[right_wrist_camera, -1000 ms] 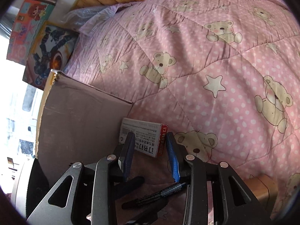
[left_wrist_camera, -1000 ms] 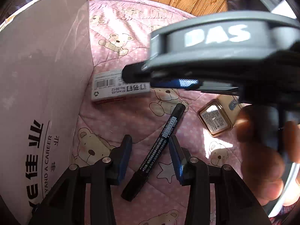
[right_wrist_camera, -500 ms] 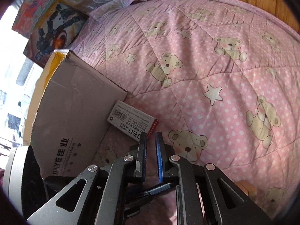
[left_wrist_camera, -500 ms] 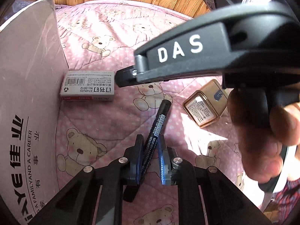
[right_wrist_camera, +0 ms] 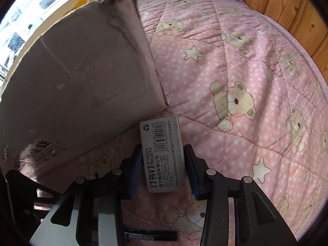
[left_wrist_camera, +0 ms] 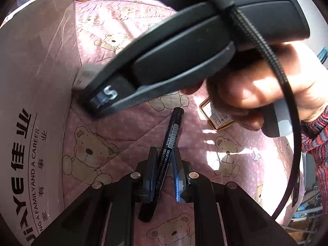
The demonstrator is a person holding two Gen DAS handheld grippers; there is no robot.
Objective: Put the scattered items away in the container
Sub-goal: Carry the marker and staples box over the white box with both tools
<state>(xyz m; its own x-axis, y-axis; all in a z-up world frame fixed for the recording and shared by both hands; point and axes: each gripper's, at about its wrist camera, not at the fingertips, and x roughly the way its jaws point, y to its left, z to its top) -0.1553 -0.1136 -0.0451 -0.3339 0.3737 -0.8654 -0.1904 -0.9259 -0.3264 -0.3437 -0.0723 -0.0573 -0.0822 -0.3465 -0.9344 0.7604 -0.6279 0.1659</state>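
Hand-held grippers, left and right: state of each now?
Left hand-held gripper: shut on the black marker.
Right hand-held gripper: open, fingers either side of the staples box.

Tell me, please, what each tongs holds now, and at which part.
The left tongs grip the black marker on its barrel, toward the back end. The right tongs are open around the staple box, not yet holding it.

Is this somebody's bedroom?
Probably a bedroom. Everything lies on a pink teddy-bear quilt spread like a bed cover, with a wooden plank wall right behind it and a cardboard box sitting on top.
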